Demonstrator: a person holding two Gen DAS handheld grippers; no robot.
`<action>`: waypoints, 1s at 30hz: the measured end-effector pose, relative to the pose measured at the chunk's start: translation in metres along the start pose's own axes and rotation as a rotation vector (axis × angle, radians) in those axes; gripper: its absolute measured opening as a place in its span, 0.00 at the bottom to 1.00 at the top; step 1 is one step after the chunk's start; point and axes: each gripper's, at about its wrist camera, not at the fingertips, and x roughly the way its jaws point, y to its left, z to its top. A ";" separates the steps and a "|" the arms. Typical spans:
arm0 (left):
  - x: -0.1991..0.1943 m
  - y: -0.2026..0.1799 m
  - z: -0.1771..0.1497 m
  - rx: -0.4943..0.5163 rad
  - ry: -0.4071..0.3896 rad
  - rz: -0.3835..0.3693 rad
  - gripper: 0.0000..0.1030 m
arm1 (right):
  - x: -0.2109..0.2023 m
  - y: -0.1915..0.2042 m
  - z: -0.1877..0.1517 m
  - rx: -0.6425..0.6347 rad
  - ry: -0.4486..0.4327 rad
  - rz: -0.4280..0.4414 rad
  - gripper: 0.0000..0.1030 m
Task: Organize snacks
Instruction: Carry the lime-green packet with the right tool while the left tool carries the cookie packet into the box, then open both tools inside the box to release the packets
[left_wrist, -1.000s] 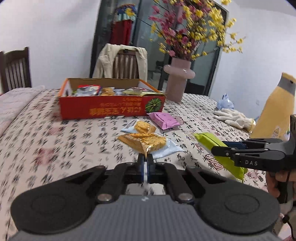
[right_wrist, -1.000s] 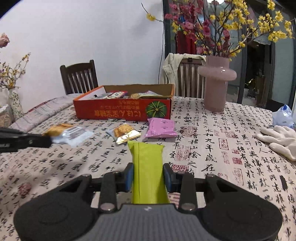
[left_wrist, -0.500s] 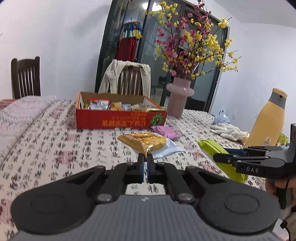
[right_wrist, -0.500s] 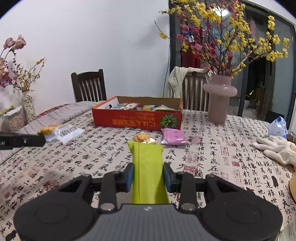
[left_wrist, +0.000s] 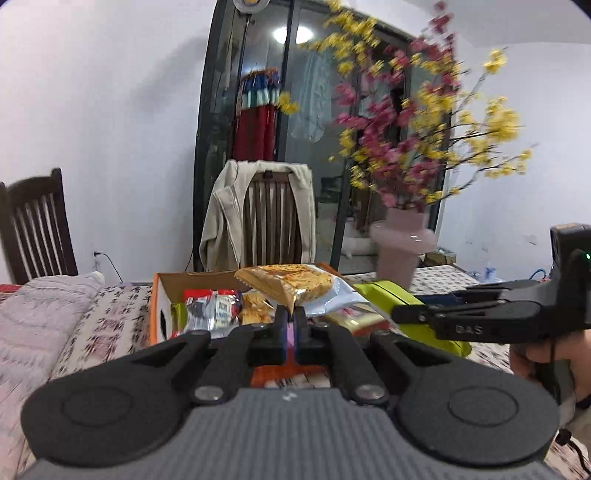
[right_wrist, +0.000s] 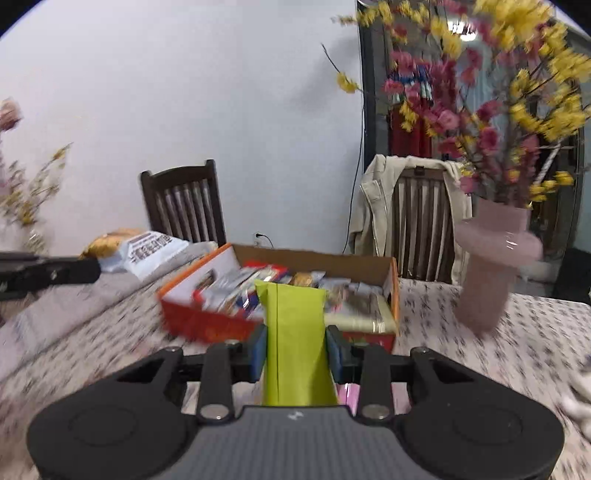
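Note:
My left gripper (left_wrist: 290, 316) is shut on the edge of a cracker packet (left_wrist: 291, 283), golden with a clear end, which hangs just above the orange snack box (left_wrist: 159, 306). Several packets fill that box. My right gripper (right_wrist: 296, 349) is shut on a lime green packet (right_wrist: 295, 332) that stands upright between its blue pads, just short of the orange snack box (right_wrist: 207, 325). In the left wrist view the right gripper (left_wrist: 410, 314) comes in from the right with the green packet (left_wrist: 391, 293). The right wrist view shows the left gripper (right_wrist: 88, 269) and the cracker packet (right_wrist: 144, 251) at the left.
A pink vase (right_wrist: 491, 273) with red and yellow blossoms stands right of the box. Two wooden chairs (right_wrist: 184, 206) stand behind the table, one draped with a beige jacket (right_wrist: 373, 206). A pink packet (right_wrist: 347, 393) lies on the patterned tablecloth (right_wrist: 480, 354) under my right gripper.
Both grippers have moved forward and up towards the box with their packets. The box now looks much nearer, and the loose snacks on the cloth have dropped below the view.

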 end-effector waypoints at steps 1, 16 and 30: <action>0.021 0.005 0.004 -0.006 0.018 0.004 0.03 | 0.020 -0.005 0.009 0.010 0.009 -0.011 0.32; 0.198 0.035 -0.045 -0.055 0.256 0.046 0.07 | 0.219 -0.048 0.050 0.123 0.169 -0.052 0.32; 0.111 0.032 -0.016 -0.011 0.187 0.052 0.50 | 0.168 -0.041 0.050 0.137 0.101 -0.031 0.62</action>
